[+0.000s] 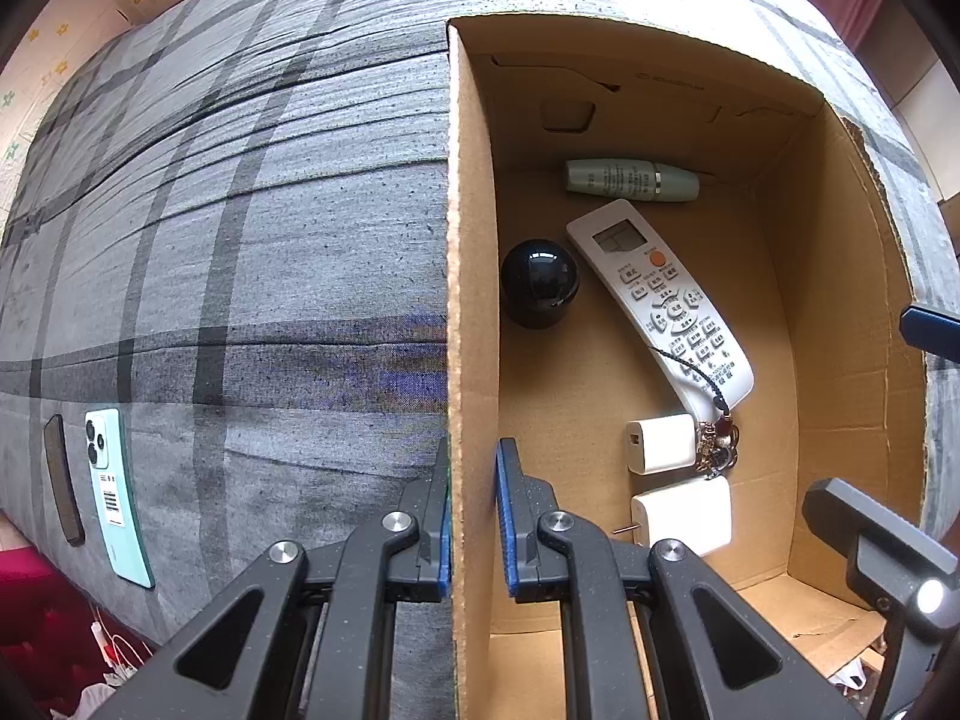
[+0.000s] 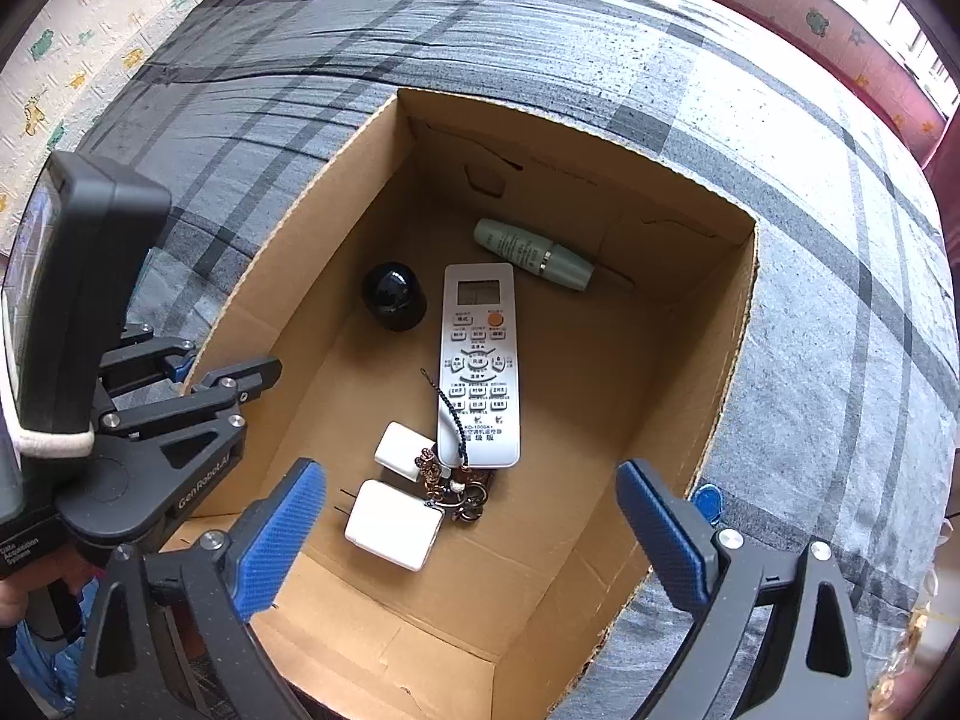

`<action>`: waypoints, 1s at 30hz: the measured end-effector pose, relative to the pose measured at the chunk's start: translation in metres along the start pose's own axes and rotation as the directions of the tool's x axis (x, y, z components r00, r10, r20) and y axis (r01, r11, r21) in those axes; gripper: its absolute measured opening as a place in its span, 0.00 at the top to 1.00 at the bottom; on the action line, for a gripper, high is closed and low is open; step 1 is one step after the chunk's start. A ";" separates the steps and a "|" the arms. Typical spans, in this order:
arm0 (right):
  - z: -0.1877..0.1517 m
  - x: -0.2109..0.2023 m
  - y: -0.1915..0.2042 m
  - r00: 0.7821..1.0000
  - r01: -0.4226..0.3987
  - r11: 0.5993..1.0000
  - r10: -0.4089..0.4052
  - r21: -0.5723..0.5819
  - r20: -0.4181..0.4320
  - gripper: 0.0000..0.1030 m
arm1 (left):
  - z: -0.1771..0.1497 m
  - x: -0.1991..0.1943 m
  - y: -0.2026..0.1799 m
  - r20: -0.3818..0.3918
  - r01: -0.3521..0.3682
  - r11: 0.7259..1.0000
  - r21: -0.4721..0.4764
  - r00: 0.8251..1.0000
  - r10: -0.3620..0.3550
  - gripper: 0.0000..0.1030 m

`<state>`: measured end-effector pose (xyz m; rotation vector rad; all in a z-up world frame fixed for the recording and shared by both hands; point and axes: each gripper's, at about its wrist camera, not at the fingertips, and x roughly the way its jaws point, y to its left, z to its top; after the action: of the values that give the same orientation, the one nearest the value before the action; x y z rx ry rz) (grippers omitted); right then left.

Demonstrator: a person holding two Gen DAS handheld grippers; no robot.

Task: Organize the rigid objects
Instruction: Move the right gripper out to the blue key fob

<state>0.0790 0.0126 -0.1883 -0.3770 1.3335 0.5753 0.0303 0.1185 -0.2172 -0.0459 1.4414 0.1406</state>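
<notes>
We read the coming move as fetching the mint-green smartphone lying face down on the grey plaid bedcover, well outside the open brown cardboard box; its long axis runs roughly parallel to the box's left wall, and a slim dark bar-shaped object lies just beside it. The left gripper straddles that wall, one blue pad pressed to each face, apparently steadying the box; the phone sits far off to its left. The right gripper hangs wide apart and empty over the box, above the white air-conditioner remote; so the left is nearer, though occupied.
</notes>
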 end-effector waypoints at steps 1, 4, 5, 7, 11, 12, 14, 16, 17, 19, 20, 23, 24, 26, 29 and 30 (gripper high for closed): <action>0.000 -0.002 0.000 1.000 -0.002 1.000 0.002 0.002 0.004 0.02 | 0.000 0.000 0.000 0.000 0.000 1.000 -0.001 1.000 0.000 0.88; -0.001 -0.009 -0.002 1.000 -0.002 1.000 0.001 0.012 0.025 0.01 | 0.000 0.000 0.000 -0.002 0.001 1.000 -0.004 1.000 -0.001 0.88; -0.001 -0.012 -0.003 1.000 -0.001 1.000 0.001 0.014 0.031 0.01 | 0.000 0.000 0.000 -0.003 0.001 1.000 -0.005 1.000 -0.001 0.88; -0.002 -0.018 -0.006 0.999 0.002 1.000 -0.003 0.024 0.045 0.00 | 0.000 0.000 0.000 -0.002 -0.001 1.000 -0.004 1.000 0.001 0.88; -0.002 -0.028 -0.018 0.998 0.016 0.999 -0.019 0.052 0.066 0.00 | 0.000 0.000 0.000 -0.002 -0.002 1.000 -0.005 1.000 0.002 0.88; -0.002 -0.030 -0.021 0.997 0.020 0.998 -0.024 0.061 0.069 0.00 | 0.000 0.000 0.000 -0.002 -0.002 1.000 -0.005 1.000 0.002 0.88; -0.002 -0.033 -0.030 0.997 0.030 0.997 -0.035 0.077 0.072 0.00 | 0.000 0.000 0.000 -0.002 -0.003 1.000 -0.004 1.000 0.003 0.88; -0.003 -0.036 -0.039 0.996 0.042 0.995 -0.049 0.093 0.075 0.00 | 0.000 0.000 0.000 -0.002 -0.003 1.000 -0.005 1.000 0.003 0.88; -0.003 -0.038 -0.043 0.996 0.048 0.994 -0.055 0.100 0.075 0.00 | 0.000 0.000 0.000 -0.002 -0.003 1.000 -0.004 1.000 0.003 0.88; -0.005 -0.040 -0.053 0.995 0.059 0.991 -0.068 0.120 0.076 0.00 | 0.000 0.000 0.000 -0.001 -0.003 1.000 -0.003 1.000 0.003 0.88; -0.005 -0.041 -0.058 0.994 0.065 0.990 -0.075 0.129 0.075 0.00 | -0.001 0.000 0.000 0.001 -0.002 1.000 -0.003 1.000 0.002 0.88; -0.008 -0.043 -0.071 0.993 0.083 0.985 -0.095 0.153 0.072 0.00 | -0.001 0.000 0.000 0.001 -0.005 1.000 -0.003 1.000 0.005 0.88; -0.009 -0.044 -0.076 0.992 0.089 0.983 -0.101 0.161 0.070 0.00 | -0.001 0.000 0.000 0.001 -0.006 1.000 -0.004 1.000 0.006 0.88; -0.011 -0.045 -0.084 0.991 0.101 0.979 -0.114 0.176 0.067 0.00 | -0.001 0.000 0.000 0.000 -0.007 1.000 -0.005 1.000 0.007 0.88; -0.014 -0.044 -0.095 0.989 0.120 0.973 -0.134 0.195 0.060 0.00 | -0.001 0.000 0.000 0.000 -0.007 1.000 -0.004 1.000 0.007 0.88; -0.016 -0.043 -0.099 0.989 0.125 0.971 -0.138 0.202 0.055 0.00 | -0.001 0.000 0.000 0.000 -0.008 1.000 -0.004 1.000 0.008 0.88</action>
<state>0.1195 -0.0838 -0.1562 -0.2775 1.2763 0.3381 0.0291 0.1182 -0.2172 -0.0437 1.4411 0.1497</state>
